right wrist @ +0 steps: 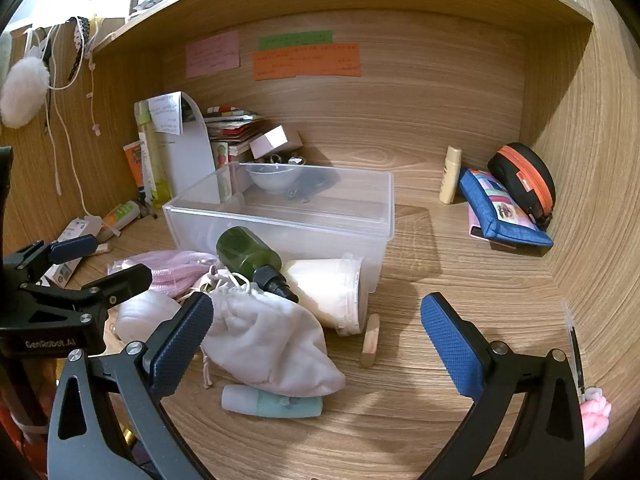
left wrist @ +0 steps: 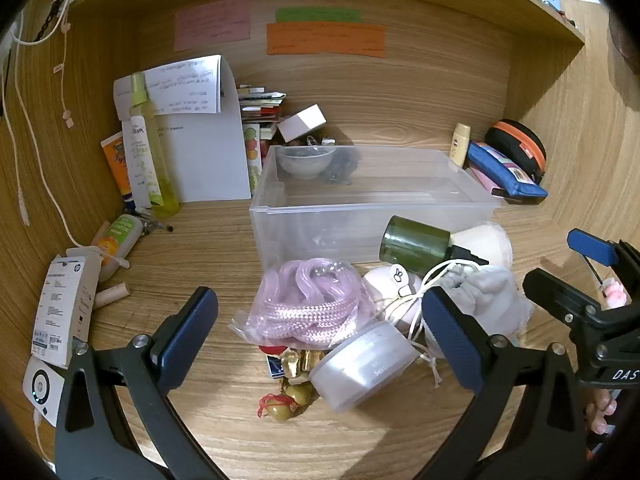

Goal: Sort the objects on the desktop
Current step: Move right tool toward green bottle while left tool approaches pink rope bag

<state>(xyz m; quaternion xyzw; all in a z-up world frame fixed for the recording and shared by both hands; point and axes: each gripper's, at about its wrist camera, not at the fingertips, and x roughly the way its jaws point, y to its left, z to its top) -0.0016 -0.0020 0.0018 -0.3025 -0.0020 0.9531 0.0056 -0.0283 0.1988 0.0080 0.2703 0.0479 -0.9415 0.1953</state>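
Observation:
A clear plastic bin stands mid-desk. In front of it lies a pile: a bagged pink rope, a green bottle, a white drawstring pouch, a white cup on its side, a round lidded tub, and a mint tube. My left gripper is open above the rope and tub. My right gripper is open around the pouch's right end; it also shows in the left wrist view.
A spray bottle and tubes stand at the back left with papers. A blue pouch and an orange-zip case sit at the back right. A small wooden stick lies near the cup. Boxes lie at the left.

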